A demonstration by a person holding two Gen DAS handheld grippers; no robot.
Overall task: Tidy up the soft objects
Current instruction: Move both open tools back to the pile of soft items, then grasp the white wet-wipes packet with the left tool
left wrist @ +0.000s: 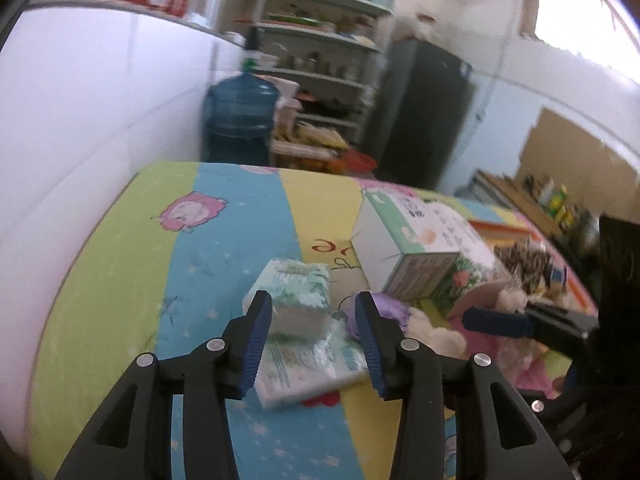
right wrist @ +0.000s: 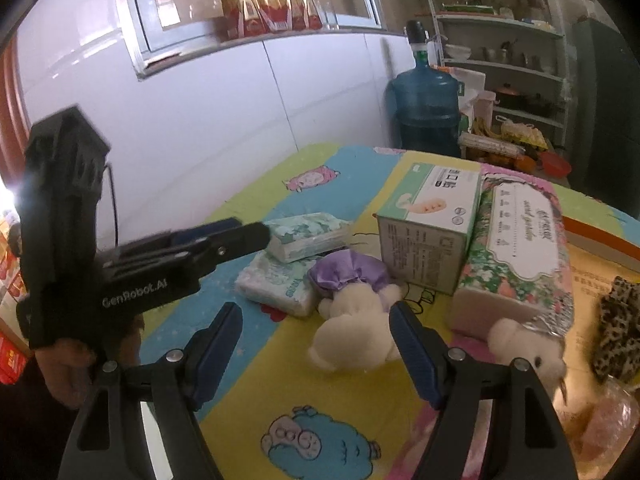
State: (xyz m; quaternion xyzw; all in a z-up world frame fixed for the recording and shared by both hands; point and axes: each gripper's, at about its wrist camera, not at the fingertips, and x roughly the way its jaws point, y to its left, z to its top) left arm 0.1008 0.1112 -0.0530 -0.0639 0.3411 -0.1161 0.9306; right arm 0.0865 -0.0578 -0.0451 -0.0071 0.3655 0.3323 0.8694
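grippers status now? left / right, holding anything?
Left gripper: open, around the upper tissue pack, pads not pressing it.
Right gripper: open, holding nothing, above the white plush bear.

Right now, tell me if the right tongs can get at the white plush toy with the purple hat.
Probably yes. The right tongs stand open, the white plush toy lies between the tips, and nothing covers it.
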